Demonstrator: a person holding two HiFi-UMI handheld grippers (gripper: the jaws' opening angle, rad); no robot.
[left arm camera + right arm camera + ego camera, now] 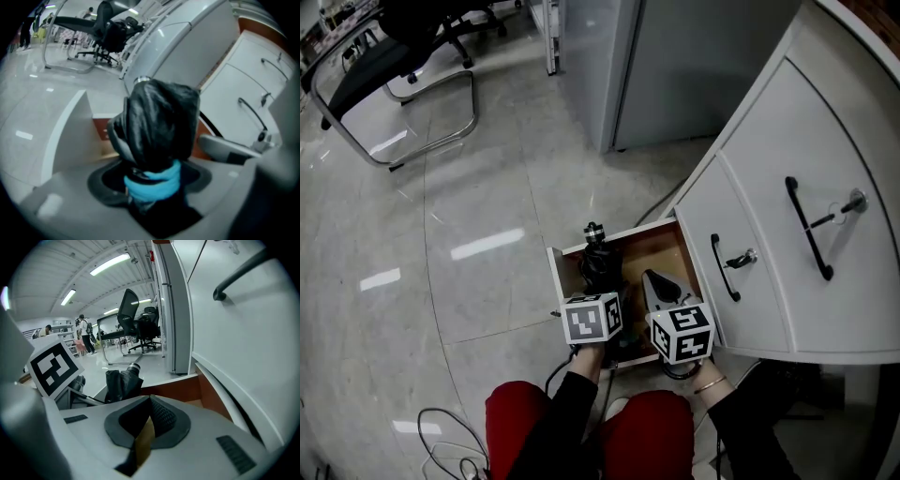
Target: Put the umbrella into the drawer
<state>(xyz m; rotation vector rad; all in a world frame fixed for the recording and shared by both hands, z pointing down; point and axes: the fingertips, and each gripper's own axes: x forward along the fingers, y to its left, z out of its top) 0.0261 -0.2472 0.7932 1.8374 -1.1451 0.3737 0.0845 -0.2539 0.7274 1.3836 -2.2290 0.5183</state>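
A folded black umbrella [600, 262] with a blue strap [154, 185] is held over the open bottom drawer [666, 246] of a white cabinet, its metal tip pointing away from me. My left gripper [602, 292] is shut on it near the strap end; the left gripper view shows the bundle [159, 126] filling the space between the jaws. My right gripper [656, 284] hovers just to the right, over the drawer's wooden inside, shut with nothing in it. In the right gripper view the pads [159, 416] meet and the umbrella [123, 383] lies to the left.
Two shut white drawers with black handles [727, 267] [808, 230] and keys sit above the open one. A grey cabinet [675, 66] stands behind, an office chair [394, 56] at far left. Cables [450, 441] lie on the tiled floor beside my red trousers [525, 422].
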